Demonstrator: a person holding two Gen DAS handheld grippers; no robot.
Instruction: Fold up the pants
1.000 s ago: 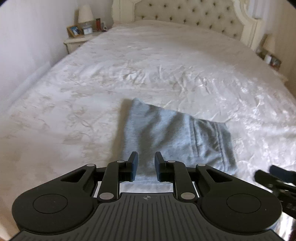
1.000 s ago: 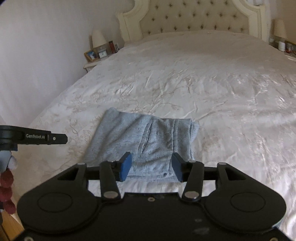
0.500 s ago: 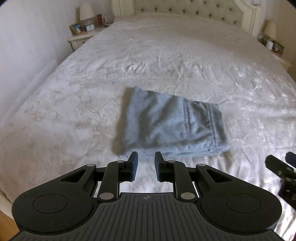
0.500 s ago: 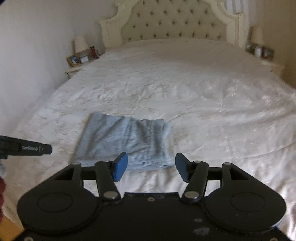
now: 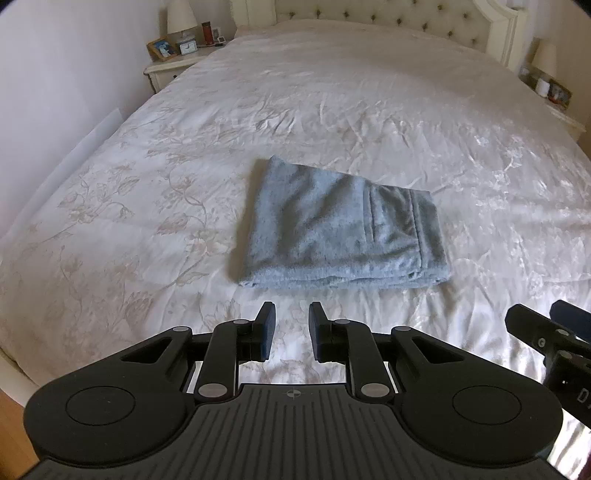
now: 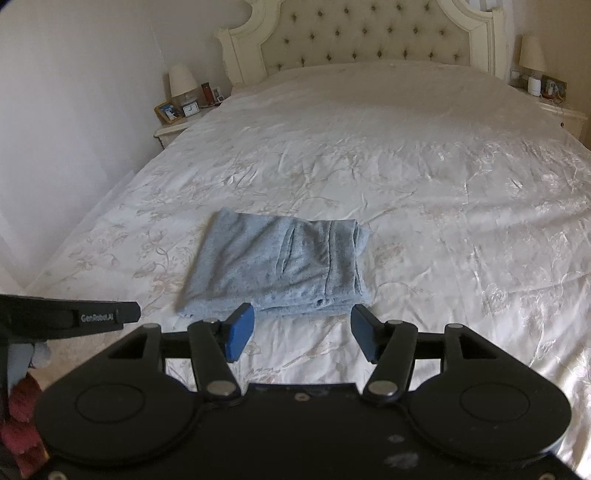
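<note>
Along the left edge of the bed stands a cream bedside table (image 5: 173,70) carrying a white-shaded lamp (image 5: 181,16), a framed picture (image 5: 161,48), a small clock (image 5: 187,45) and a dark red jar (image 5: 208,32). The bed itself is covered by a cream satin bedspread with a pale floral pattern (image 5: 147,206), creased across its middle, and is backed by a buttoned, tufted cream headboard (image 6: 365,37). The left gripper (image 5: 291,325), black with dark pads, hangs above the foot edge of the bed with its jaws a narrow gap apart and nothing between them; it touches no cloth. The folded light-blue fleece pants (image 5: 340,232) lie flat on the bedspread as a compact rectangle of stacked layers, near the foot edge and somewhat left of the bed's centre line, with a seam and pocket line showing towards the right side of the bundle. The right gripper (image 6: 301,332), black with blue pads, is released; its jaws have just been opening, stand wide apart, and hold nothing, with the pants lying beyond them, apart from the pads. At the right edge of the bed stands a second cream bedside table (image 6: 561,114) with another lamp (image 6: 532,51).
</note>
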